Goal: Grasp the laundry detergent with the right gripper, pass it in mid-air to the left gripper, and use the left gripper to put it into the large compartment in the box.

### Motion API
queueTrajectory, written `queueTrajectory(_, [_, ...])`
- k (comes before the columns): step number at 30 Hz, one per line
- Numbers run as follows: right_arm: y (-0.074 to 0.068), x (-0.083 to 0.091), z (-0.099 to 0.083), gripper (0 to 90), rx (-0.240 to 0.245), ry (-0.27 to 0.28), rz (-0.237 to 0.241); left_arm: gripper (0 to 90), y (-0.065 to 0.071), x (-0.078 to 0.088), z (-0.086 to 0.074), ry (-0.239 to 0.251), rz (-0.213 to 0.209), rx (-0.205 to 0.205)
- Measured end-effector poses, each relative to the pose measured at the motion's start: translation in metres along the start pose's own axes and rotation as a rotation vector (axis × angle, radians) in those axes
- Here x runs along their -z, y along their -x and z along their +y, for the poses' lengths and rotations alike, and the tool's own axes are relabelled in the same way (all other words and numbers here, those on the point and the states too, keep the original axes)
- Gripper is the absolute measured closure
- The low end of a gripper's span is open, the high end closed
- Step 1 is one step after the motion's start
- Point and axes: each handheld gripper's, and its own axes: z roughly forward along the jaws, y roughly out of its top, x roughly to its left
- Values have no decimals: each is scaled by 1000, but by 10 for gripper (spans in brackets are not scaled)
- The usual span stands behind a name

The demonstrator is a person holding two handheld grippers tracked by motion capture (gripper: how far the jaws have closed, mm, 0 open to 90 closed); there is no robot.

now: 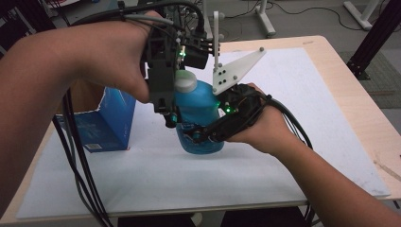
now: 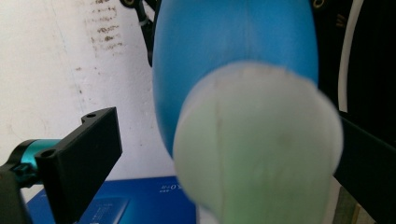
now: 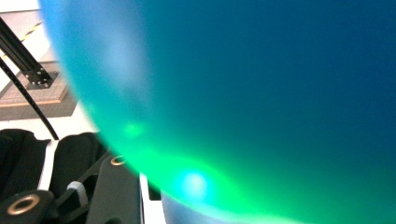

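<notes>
Your right gripper [image 1: 204, 134] has its fingers clamped round the lower belly of the blue bottle [image 1: 198, 106], as far closed as the plastic lets them, and the bottle sits just off the white mat [image 1: 293, 142] near the middle of the table [image 1: 331, 52]. In the right gripper view that blue wall presses right up against the lens. Your left gripper [image 1: 171, 118] comes down from above at the neck. In the left gripper view one black finger [image 2: 81, 154] stands well out to the left of the white cap [image 2: 257, 149], so those fingers are spread open around the cap, not yet gripping it.

Here's the moment that counts, I'd say: keep the right grip firm and low so the body can't spin, centre the cap between the left fingers, then close squarely on its sides before any twist. Closing off-centre could skid off the round cap or tip the bottle.

The bottle's long axis runs near upright, cap at the top and leaning slightly towards your left, base down towards the mat. A blue carton [image 1: 101, 125] stands open just to the left; steer clear of it.
</notes>
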Motion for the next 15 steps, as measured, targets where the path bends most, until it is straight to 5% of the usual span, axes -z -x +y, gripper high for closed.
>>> queueTrajectory(15, [3,-8,13,467,2,7,28,18,2,2,1,-3,11,-2])
